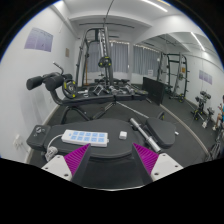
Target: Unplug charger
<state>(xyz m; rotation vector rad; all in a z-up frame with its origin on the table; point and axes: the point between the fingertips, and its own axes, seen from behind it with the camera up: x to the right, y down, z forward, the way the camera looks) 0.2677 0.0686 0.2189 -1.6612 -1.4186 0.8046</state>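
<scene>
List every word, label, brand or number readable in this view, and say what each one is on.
No text can be read here.
Wall poster: any print is too small to read.
White power strip just ahead of the tongs: no legible marking.
Gym machine beyond: no legible brand or number.
The tongs are open, holding nothing.

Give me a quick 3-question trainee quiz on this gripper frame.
1. True or false: the gripper fingers press on the white power strip.
2. Where does the power strip lie? A) between the fingers B) beyond them on the round dark table C) on the floor
3. What colour are the finger pads?

Key: 1 false, the fingers are open and hold nothing; 2 B; 3 magenta.
</scene>
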